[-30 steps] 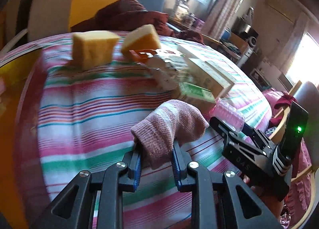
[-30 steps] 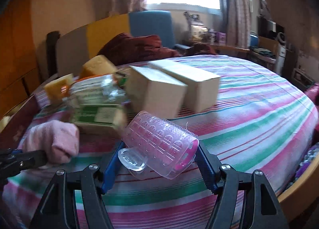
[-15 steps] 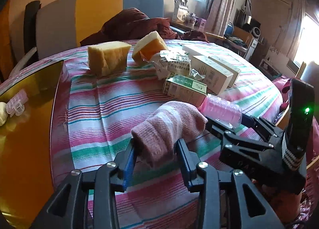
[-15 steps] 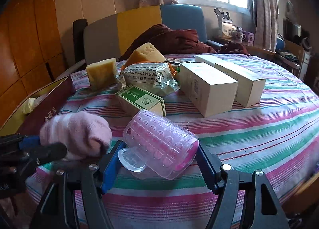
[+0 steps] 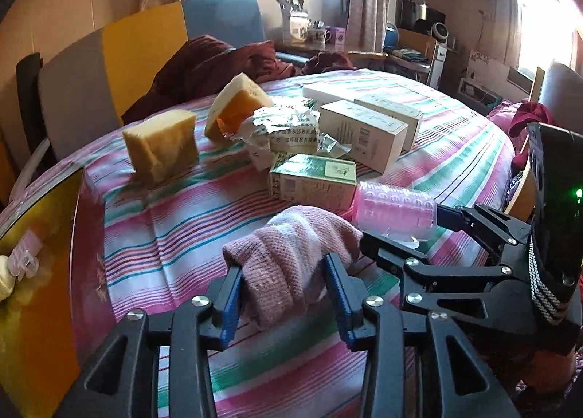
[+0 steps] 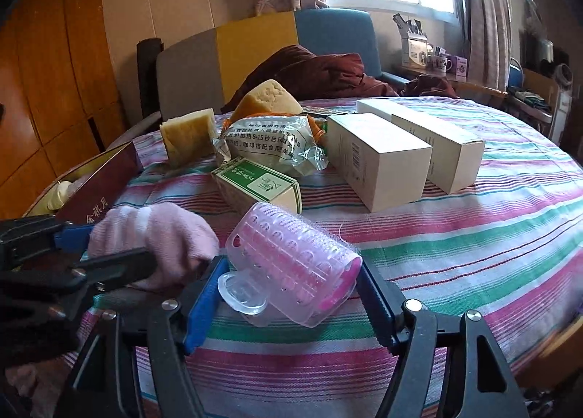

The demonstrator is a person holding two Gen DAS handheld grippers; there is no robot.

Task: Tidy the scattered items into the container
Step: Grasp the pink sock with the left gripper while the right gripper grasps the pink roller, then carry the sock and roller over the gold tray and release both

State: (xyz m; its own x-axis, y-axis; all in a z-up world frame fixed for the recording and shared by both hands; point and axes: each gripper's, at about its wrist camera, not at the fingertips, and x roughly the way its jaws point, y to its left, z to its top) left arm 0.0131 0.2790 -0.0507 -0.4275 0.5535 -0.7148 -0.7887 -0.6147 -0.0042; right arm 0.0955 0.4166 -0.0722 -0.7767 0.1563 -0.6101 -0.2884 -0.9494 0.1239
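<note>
My left gripper is shut on a pink sock, held above the striped tablecloth; the sock also shows in the right wrist view. My right gripper is shut on a pink plastic hair roller, just right of the sock; the roller also shows in the left wrist view. The container, a dark red box with a gold inside, lies at the left with a small clip in it. Its red wall shows in the right wrist view.
On the table lie two yellow sponges, a foil snack packet, a green box and white cartons. Chairs with dark red cloth stand behind the table.
Both grippers have drawn back and to the left with the sock and roller still held. The container has come into view at the left.
</note>
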